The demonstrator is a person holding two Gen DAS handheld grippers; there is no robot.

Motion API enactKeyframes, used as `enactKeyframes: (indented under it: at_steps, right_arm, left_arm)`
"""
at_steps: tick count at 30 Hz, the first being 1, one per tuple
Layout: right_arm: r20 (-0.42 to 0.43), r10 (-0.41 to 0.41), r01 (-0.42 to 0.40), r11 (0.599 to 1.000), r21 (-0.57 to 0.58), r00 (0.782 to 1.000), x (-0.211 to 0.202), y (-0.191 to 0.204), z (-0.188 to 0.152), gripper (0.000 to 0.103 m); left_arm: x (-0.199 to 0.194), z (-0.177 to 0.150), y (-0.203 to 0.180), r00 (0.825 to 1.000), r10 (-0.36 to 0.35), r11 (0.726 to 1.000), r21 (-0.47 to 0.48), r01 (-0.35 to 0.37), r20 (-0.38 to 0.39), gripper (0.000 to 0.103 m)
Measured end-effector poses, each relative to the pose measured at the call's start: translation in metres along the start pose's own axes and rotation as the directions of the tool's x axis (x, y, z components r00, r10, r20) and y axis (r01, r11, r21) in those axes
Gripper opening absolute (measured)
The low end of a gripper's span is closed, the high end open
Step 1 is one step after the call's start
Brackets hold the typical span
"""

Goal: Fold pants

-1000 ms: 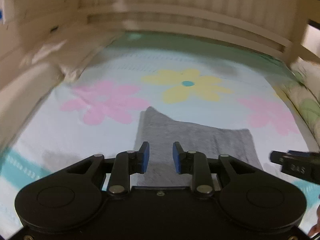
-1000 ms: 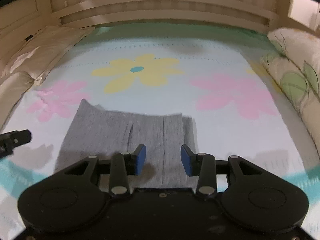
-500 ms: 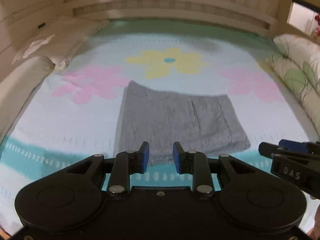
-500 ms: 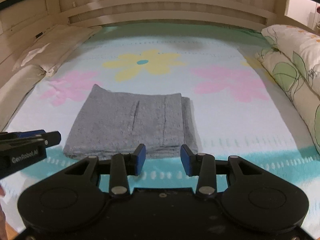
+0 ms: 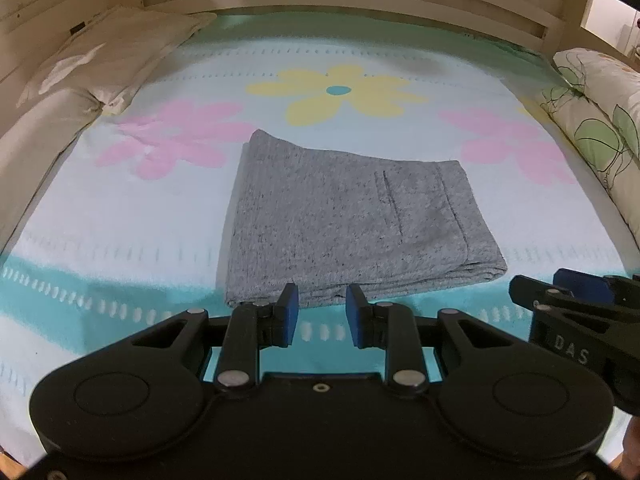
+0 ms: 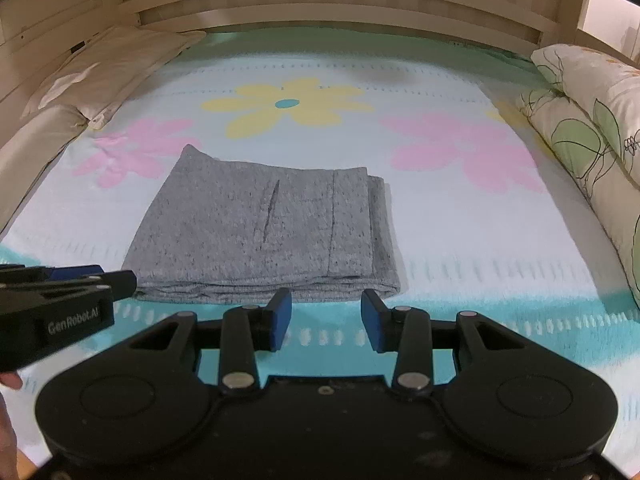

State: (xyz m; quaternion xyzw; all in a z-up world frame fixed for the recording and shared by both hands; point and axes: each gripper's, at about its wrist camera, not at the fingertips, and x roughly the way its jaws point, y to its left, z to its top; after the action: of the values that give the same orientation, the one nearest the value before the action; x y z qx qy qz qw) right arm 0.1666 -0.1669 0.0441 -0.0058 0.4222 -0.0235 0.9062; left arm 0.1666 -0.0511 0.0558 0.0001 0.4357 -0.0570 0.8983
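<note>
The grey pants lie folded into a flat rectangle on the flowered bed sheet; they also show in the right wrist view. My left gripper is open and empty, hovering just short of the fold's near edge. My right gripper is open and empty, also just short of the near edge. Each gripper shows at the side of the other's view: the right one and the left one.
A white pillow and a beige bolster lie along the left side. Leaf-patterned pillows line the right side. A slatted wooden headboard closes the far end.
Both grippers have pulled back from over the pants toward the near edge of the bed. The whole folded bundle is now in view, lying still.
</note>
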Motion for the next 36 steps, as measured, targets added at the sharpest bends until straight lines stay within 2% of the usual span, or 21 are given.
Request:
enactKeyframes:
  at_steps: [9,36]
  right_arm:
    - [0.000,0.002,-0.002,1.000,-0.005,1.000,0.0003,0.0056,0.0018,0.041]
    - [-0.018,0.006,-0.007,0.999,-0.032,1.000,0.0055,0.0103,-0.0011,0.041]
  left_arm:
    - [-0.0048,0.0000,0.0016,1.000,-0.009,1.000,0.014,0.009,0.014,0.036]
    - [-0.0025,-0.0017,-0.0025,0.999,-0.033,0.999,0.030,0.034,-0.012,0.036]
